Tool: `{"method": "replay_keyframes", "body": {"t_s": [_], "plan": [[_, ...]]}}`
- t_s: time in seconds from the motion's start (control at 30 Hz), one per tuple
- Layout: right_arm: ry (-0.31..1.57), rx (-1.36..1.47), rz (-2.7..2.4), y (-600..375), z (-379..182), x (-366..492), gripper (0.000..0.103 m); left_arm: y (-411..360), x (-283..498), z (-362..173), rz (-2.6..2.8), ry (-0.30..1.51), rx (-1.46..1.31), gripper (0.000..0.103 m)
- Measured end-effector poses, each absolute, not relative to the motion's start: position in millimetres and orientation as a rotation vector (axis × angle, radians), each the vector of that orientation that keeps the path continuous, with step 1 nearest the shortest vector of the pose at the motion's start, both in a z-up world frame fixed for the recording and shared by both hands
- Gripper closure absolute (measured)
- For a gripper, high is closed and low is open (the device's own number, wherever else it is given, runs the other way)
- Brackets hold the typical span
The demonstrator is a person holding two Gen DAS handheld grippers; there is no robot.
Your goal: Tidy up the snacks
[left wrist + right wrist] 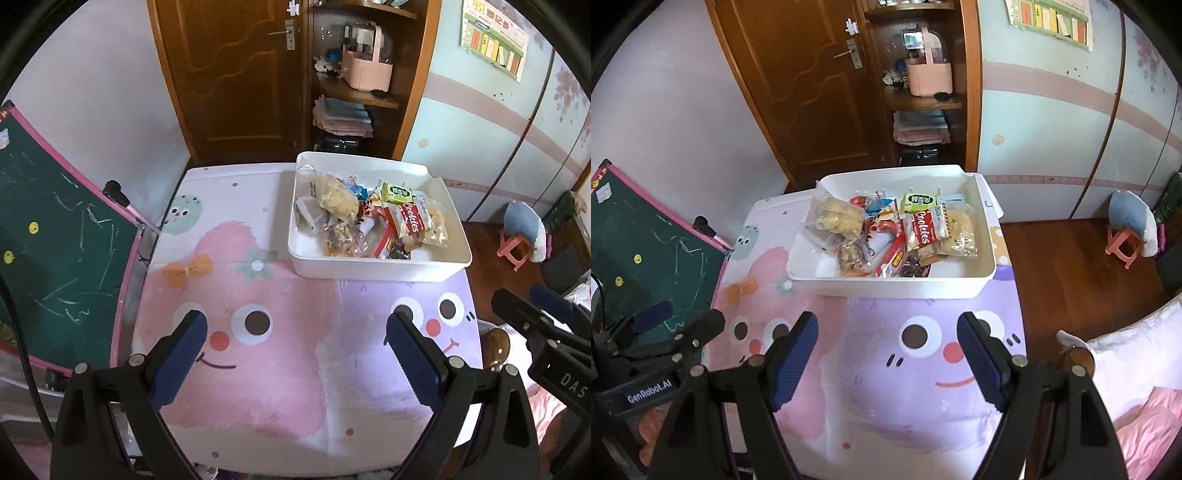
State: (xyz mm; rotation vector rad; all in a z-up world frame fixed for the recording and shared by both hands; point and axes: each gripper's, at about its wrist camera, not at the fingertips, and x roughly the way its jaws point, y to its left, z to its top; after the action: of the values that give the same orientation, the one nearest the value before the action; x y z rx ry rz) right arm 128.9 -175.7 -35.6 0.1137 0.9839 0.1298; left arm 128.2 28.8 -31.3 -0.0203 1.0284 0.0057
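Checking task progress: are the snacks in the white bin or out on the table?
In. The snack packets lie piled inside the white bin; no packet shows on the table cloth around it. Both grippers open, empty.

Wood door (pixel 236 70) – chalkboard (pixel 62 236) left, shelf (pixel 923 99).

Both wrist views look down and forward over the table (pixel 258 406), sharing the white bin (pixel 886 288) beyond
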Motion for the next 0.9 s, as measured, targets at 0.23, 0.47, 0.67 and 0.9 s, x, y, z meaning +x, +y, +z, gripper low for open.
{"method": "replay_keyframes", "body": {"t_s": [0.23,0.47,0.67,0.9], "plan": [[0.955,0.122,0.127,-171.3,-21.9,100.9,0.025,29.2,102.6,-15.4,0.006,0.994,-0.017,0.006],[0.95,0.121,0.13,-165.9,-16.4,85.4,0.025,32.6,91.1,-7.7,0.015,0.972,-0.026,0.006],[0.944,0.125,0.125,-164.9,-13.3,79.1,0.025,33.8,86.9,-5.6,0.018,0.971,-0.024,0.006],[0.937,0.125,0.123,-163.2,-10.1,73.8,0.025,36.3,81.6,-2.5,0.016,0.962,-0.016,0.006]]}}
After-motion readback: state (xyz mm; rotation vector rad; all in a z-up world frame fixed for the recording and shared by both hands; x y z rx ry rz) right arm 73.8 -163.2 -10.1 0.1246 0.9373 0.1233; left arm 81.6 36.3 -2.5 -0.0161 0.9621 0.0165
